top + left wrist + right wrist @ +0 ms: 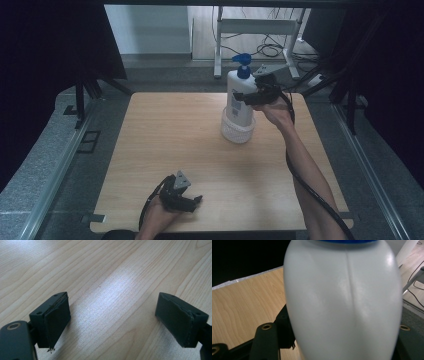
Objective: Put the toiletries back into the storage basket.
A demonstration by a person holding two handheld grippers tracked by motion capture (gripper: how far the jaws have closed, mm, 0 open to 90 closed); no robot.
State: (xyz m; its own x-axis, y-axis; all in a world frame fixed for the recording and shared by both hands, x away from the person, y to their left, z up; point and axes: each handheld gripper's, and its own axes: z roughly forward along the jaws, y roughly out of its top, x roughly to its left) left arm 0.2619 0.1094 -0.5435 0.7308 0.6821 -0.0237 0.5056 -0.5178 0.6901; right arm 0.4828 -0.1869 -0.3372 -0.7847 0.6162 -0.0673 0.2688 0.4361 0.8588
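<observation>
Nearest me, at the near edge of the table, my left gripper rests low over the wood just left of the middle, its jaws spread wide with nothing but bare, pale grain between them; in the left gripper view the two black pads stand well apart over a soft patch of reflected light. My left hand wraps the body from behind, and its cable loops round toward me. The middle of the board is plain wood. Farther off, right of centre near the far edge, a white bottle with a blue pump stands upright in a small white basket. My right forearm reaches up the right side of the table, cable trailing along it, and my right gripper meets the bottle from the right, its jaws pinching the body on both sides; in the right gripper view the bottle bulges close between them, its seam running down the front. Beyond the far edge lies grey flooring, a white frame with cables pooled around its feet, and black drapes down both sides.
</observation>
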